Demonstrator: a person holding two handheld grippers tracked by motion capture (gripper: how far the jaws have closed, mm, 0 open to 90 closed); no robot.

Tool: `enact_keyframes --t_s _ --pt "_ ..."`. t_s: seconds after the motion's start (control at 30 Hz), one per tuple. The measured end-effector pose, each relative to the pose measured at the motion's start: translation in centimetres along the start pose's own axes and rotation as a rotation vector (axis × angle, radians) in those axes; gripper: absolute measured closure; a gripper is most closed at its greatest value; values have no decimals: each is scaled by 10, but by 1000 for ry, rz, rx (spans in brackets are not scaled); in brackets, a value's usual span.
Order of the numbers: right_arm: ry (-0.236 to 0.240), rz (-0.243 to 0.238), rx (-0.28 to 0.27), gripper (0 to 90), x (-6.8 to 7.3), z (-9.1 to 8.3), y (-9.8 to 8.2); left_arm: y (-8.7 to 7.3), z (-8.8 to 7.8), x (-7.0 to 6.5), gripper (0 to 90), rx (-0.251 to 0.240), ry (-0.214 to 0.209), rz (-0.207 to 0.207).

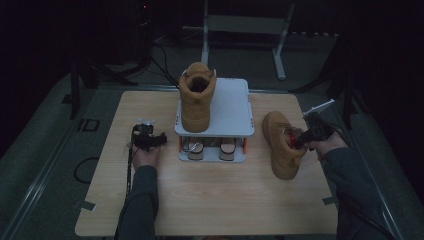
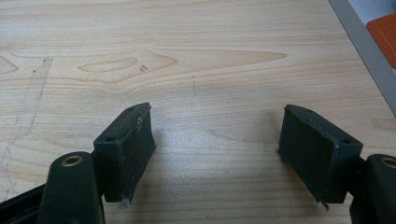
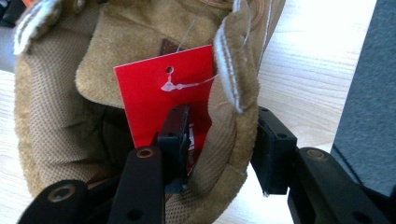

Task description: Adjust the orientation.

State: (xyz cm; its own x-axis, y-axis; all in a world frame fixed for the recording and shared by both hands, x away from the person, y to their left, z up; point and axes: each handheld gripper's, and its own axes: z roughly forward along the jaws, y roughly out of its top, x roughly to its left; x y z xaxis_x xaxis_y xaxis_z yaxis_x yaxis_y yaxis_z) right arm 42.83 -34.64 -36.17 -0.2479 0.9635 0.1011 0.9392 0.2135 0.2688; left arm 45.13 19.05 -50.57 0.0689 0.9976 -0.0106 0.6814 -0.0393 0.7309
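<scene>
One tan suede boot [image 1: 197, 97] stands upright on the white top of a small shoe rack [image 1: 230, 107]. A second tan boot [image 1: 280, 145] lies on the wooden table [image 1: 210, 200] to the rack's right. My right gripper [image 1: 295, 139] is at this boot's collar. In the right gripper view its jaws [image 3: 224, 135] straddle the collar wall of the boot [image 3: 60, 107], one pad inside by a red tag [image 3: 159, 98], one outside, not pressing. My left gripper [image 1: 146, 124] rests left of the rack, open [image 2: 217, 140] over bare wood.
A pair of sandals [image 1: 211, 148] sits on the rack's lower shelf. The rack's grey and orange corner [image 2: 364, 51] lies just right of my left gripper. Behind the table stand metal frame legs [image 1: 280, 50] and cables on a dark floor.
</scene>
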Motion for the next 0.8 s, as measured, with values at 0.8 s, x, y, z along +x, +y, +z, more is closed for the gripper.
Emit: enact_keyframes --t_s 0.8 --pt "29 144 27 773 -7 9 3 0 0 0 264 0 0 1"
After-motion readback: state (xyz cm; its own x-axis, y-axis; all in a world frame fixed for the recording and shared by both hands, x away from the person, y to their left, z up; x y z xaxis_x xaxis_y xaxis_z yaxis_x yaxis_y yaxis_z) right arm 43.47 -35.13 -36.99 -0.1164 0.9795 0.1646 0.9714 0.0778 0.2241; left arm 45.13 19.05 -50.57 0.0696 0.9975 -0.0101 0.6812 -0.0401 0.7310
